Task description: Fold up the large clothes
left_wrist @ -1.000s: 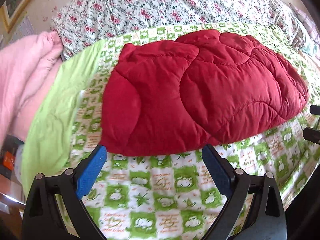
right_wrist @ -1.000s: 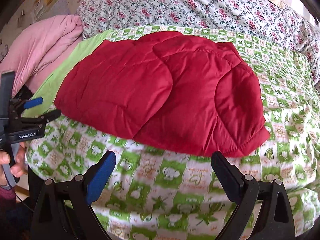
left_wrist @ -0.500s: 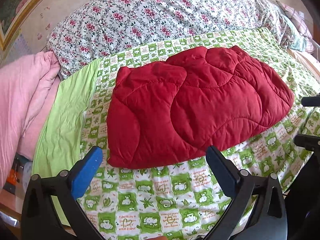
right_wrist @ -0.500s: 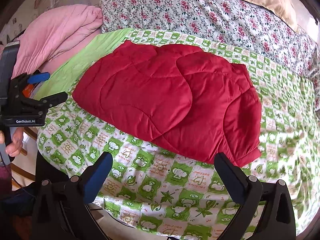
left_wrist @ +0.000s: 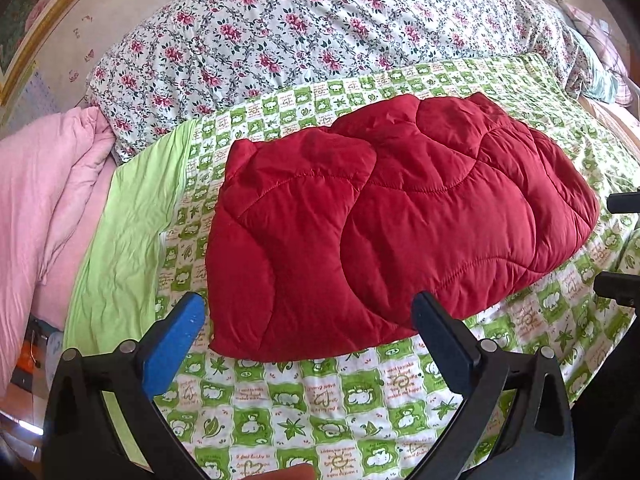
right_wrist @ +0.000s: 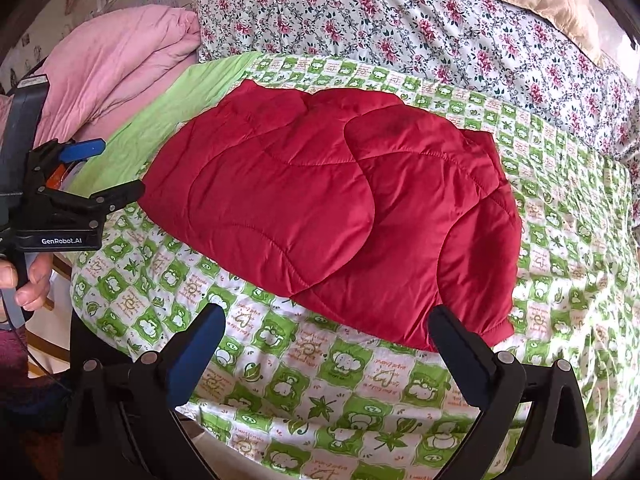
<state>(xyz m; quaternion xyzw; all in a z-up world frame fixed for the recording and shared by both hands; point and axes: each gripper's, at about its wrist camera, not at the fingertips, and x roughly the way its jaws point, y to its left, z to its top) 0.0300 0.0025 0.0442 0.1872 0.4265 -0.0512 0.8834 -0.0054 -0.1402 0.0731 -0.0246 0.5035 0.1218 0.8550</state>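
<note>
Red quilted jacket [left_wrist: 400, 232] lies folded into a flat bundle on the green-and-white checked quilt [left_wrist: 320, 400] spread over the bed. At the far left sits a heap of pink bedding [left_wrist: 44, 200], then a plain lime-green strip [left_wrist: 128, 240] of cloth, then the jacket itself. Behind it all runs a floral duvet [left_wrist: 300, 36]. The left gripper [left_wrist: 308, 312] hangs above the near edge of the jacket, its jaws having just spread wide, with nothing between them. To the right, the right gripper [right_wrist: 326, 322] also hovers with its jaws wide and empty, clear of the cloth. A hand [right_wrist: 28, 280] grips the left tool's handle.
</note>
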